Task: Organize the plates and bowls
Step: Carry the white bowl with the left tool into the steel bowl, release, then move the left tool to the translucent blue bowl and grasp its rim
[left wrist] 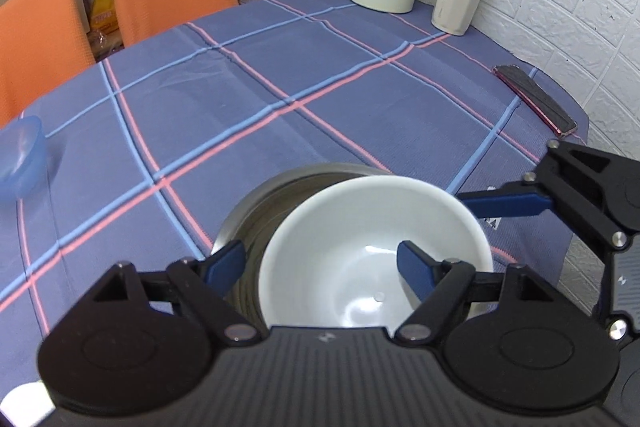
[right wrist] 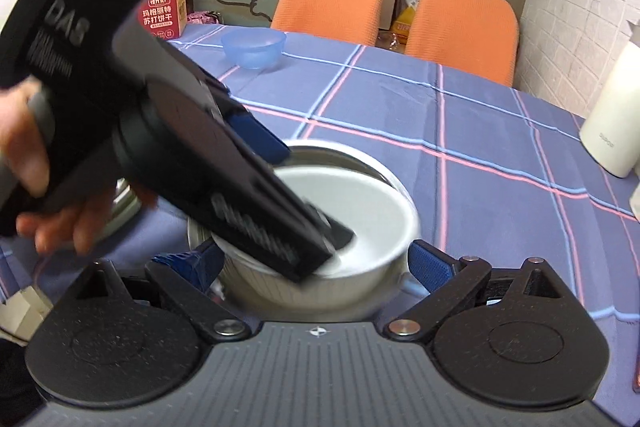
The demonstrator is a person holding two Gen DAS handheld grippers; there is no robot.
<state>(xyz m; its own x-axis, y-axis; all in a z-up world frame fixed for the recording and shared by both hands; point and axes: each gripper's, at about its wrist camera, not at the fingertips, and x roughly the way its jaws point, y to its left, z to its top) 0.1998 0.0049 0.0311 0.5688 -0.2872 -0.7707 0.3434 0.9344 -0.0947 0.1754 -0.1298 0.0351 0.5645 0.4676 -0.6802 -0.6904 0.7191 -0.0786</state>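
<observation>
Over the checked tablecloth (left wrist: 280,75), my left gripper (left wrist: 320,263) straddles the white bowl's (left wrist: 360,247) near rim, jaws apart, one finger inside, nothing pinched. It nests in the steel bowl (left wrist: 256,199). My right gripper (right wrist: 312,263) flanks both, open.

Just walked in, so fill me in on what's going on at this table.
A person is stacking dishes with two handheld grippers. The white bowl sits inside a steel bowl on the checked tablecloth. The left gripper is open, with one finger inside the white bowl and the other outside its rim. The right gripper is open around the bowls. A blue bowl sits apart, not yet stacked.
</observation>
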